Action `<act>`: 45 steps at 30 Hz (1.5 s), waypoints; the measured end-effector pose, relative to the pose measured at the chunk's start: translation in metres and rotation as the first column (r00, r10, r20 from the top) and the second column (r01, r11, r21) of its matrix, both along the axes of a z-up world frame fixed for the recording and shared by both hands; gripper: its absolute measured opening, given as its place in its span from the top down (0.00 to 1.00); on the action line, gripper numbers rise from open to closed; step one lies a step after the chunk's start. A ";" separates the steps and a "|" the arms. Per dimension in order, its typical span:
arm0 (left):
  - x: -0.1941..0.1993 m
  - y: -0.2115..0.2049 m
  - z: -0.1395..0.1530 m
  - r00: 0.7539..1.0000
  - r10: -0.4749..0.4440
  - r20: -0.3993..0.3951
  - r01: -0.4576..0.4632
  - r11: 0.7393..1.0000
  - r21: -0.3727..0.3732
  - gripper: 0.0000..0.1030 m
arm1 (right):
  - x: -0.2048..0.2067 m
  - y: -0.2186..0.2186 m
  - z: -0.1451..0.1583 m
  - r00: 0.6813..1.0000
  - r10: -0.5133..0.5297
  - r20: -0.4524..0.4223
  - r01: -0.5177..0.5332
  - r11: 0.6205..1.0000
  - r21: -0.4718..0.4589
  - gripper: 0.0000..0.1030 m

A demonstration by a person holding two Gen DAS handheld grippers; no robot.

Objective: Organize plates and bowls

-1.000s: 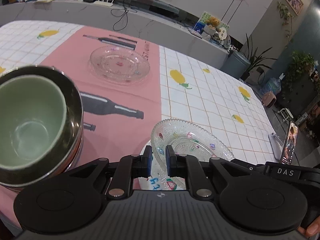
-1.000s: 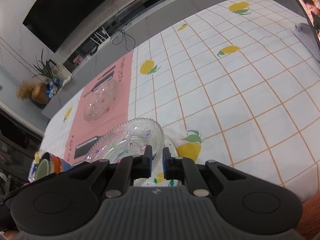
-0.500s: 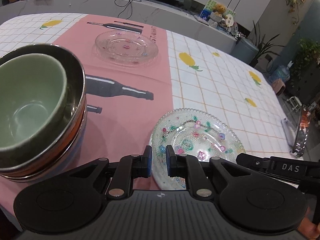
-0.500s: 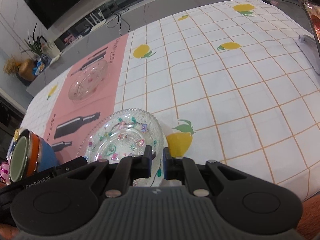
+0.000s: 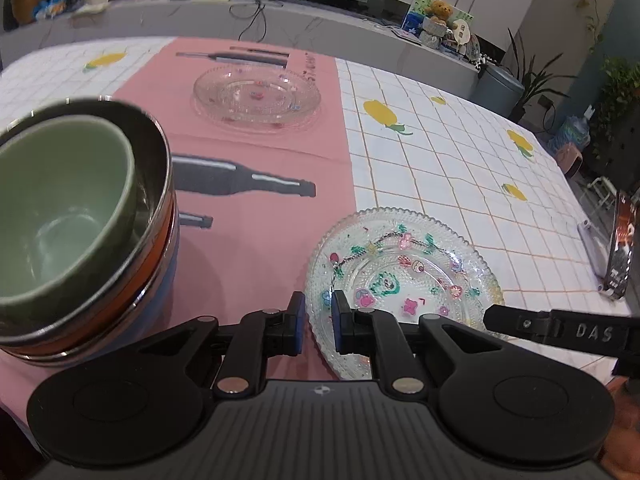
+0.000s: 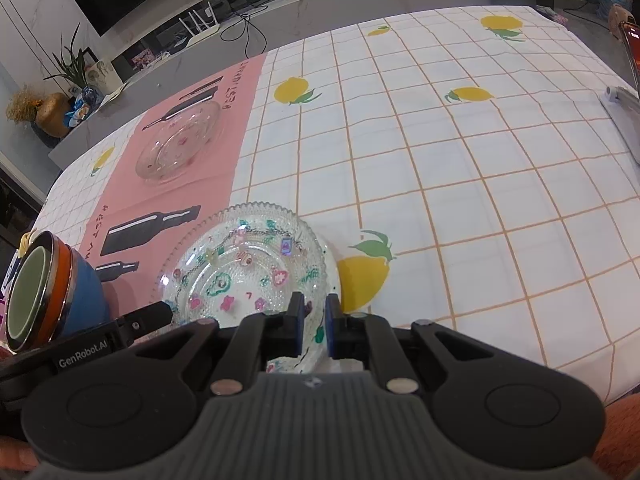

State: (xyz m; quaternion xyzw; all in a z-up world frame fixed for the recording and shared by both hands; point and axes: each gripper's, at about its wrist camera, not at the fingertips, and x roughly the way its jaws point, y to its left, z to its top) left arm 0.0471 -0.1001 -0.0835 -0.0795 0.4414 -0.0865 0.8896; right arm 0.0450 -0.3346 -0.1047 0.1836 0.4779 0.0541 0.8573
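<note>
A clear glass plate (image 5: 404,276) with coloured flower stickers sits low at the table's near edge, held from both sides. My left gripper (image 5: 318,320) is shut on its left rim. My right gripper (image 6: 314,324) has the plate's (image 6: 248,264) near right rim between its jaws, which are opening. I cannot tell whether the plate rests on the cloth. A second glass plate (image 5: 256,98) lies farther back on the pink runner. To the left stands a stack of bowls (image 5: 132,280) with a green bowl (image 5: 60,208) on top.
A checked tablecloth (image 6: 460,200) with lemon prints covers the table, and a pink runner (image 5: 260,220) crosses its left part. A phone on a stand (image 5: 622,244) is at the right edge. Behind the table runs a grey counter (image 5: 360,28) with a router and plants.
The held plate has come down from a raised, tilted pose to nearly level, close to the cloth. Both grippers rolled slightly. The bowls and the far plate have not moved.
</note>
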 end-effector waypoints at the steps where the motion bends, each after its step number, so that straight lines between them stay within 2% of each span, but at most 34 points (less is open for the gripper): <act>1: -0.002 -0.002 0.002 1.000 -0.004 0.019 0.004 1.000 0.021 0.85 | 0.000 -0.002 0.000 1.000 -0.009 -0.006 0.009 1.000 0.014 0.88; 4: -0.006 -0.006 0.006 0.998 -0.022 0.059 0.019 0.999 0.050 0.80 | 0.002 -0.012 -0.003 0.998 -0.058 -0.035 0.061 0.995 0.073 0.83; 6: -0.005 -0.006 0.006 0.998 -0.019 0.053 0.017 0.999 0.038 0.77 | 0.003 -0.017 -0.005 0.995 -0.081 -0.052 0.087 0.990 0.108 0.80; 9: -0.003 -0.003 0.003 1.000 -0.003 0.031 0.002 0.999 0.034 0.74 | 0.002 -0.018 -0.005 0.994 -0.096 -0.052 0.101 0.989 0.109 0.80; 12: -0.002 0.001 0.000 1.000 0.005 0.008 -0.006 1.000 0.021 0.74 | 0.001 -0.019 -0.004 0.994 -0.099 -0.045 0.104 0.987 0.125 0.80; 18: -0.002 0.000 -0.001 1.000 -0.005 0.000 0.005 1.000 0.007 0.79 | 0.000 -0.020 -0.005 0.994 -0.103 -0.046 0.108 0.986 0.128 0.93; 21: -0.003 -0.004 0.000 1.000 -0.011 0.007 0.011 0.999 0.033 0.79 | 0.001 -0.015 -0.005 0.995 -0.084 -0.048 0.089 0.992 0.094 0.93; 24: -0.005 -0.006 0.002 1.000 -0.014 0.018 0.013 0.998 0.055 0.79 | 0.002 -0.016 -0.005 0.995 -0.090 -0.047 0.095 0.990 0.103 0.89; 32: -0.005 -0.015 0.024 0.995 -0.064 0.080 0.056 0.994 0.091 0.73 | 0.003 -0.015 0.003 0.995 -0.101 -0.005 0.101 0.992 0.082 0.87; 34: -0.003 -0.017 0.032 0.993 -0.082 0.087 0.073 0.992 0.102 0.72 | 0.005 -0.014 0.006 0.996 -0.094 0.011 0.093 0.992 0.090 0.81; 37: 0.006 -0.019 0.044 0.993 -0.098 0.063 0.091 0.990 0.108 0.72 | 0.009 -0.010 0.011 0.996 -0.076 0.038 0.072 0.993 0.098 0.75; 39: 0.015 -0.015 0.051 0.994 -0.100 0.040 0.096 0.992 0.084 0.72 | 0.016 -0.006 0.014 0.996 -0.063 0.057 0.059 0.995 0.084 0.72; 41: 0.024 -0.010 0.060 0.995 -0.096 0.033 0.094 0.993 0.066 0.72 | 0.024 -0.003 0.017 0.996 -0.055 0.068 0.050 0.996 0.073 0.72; 45: 0.043 -0.001 0.076 0.996 -0.082 0.027 0.080 0.994 0.080 0.71 | 0.046 0.002 0.020 0.996 -0.042 0.073 0.036 0.996 0.084 0.72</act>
